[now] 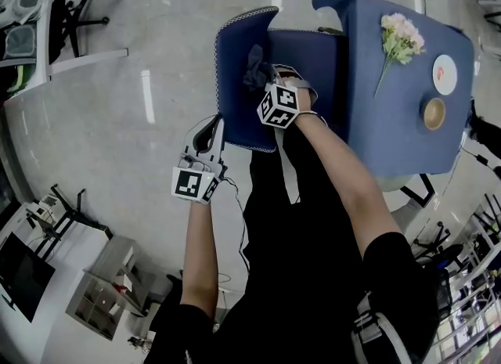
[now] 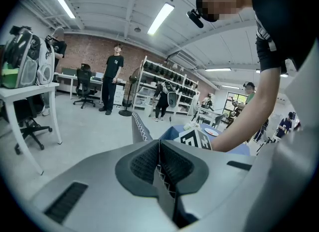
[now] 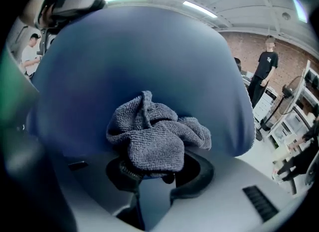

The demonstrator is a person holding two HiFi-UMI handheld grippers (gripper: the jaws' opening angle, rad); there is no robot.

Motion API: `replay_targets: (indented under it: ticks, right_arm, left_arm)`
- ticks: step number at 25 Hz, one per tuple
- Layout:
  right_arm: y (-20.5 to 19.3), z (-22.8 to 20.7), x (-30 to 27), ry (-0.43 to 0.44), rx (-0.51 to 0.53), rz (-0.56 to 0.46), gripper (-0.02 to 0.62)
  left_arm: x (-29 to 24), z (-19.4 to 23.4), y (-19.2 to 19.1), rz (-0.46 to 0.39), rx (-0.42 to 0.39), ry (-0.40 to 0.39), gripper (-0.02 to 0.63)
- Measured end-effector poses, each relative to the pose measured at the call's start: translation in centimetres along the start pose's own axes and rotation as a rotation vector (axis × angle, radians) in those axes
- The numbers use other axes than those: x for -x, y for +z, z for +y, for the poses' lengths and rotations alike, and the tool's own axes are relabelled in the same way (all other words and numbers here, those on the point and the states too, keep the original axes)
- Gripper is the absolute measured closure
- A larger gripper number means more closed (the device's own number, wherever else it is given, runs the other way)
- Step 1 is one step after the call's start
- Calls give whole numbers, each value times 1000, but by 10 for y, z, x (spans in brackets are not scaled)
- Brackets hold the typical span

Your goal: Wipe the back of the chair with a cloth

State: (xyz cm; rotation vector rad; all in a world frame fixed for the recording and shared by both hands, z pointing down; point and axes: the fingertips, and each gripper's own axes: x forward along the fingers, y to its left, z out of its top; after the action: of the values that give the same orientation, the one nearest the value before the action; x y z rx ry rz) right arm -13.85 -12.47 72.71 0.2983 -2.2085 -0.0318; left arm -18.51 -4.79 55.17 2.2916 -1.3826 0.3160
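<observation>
the right tongs (image 3: 149, 171) grip a crumpled grey cloth (image 3: 152, 136) against the blue chair back (image 1: 235, 49) at upper centre; lower left, the left tongs (image 1: 211, 131) are closed and empty.

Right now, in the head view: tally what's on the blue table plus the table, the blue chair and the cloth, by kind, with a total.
blue chair: 1
cloth: 1
blue table: 1
flower bunch: 1
plate: 1
bowl: 1
Total: 6
</observation>
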Motion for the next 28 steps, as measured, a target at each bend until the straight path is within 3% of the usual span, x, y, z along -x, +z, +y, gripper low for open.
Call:
replay_targets:
  ticks: [16, 21, 25, 28]
  right_arm:
    - [-36, 86, 4, 147, 119, 71, 457]
    - [-57, 122, 8, 210, 215, 98, 457]
    - [-75, 150, 13, 278, 202, 118, 457]
    - [-76, 148, 17, 246, 183, 105, 457]
  left_arm:
    - [-1, 1, -2, -38, 40, -3, 581]
    - [-1, 1, -2, -48, 60, 10, 581]
    - [0, 1, -3, -52, 62, 22, 581]
    - [-1, 0, -3, -45, 56, 21, 581]
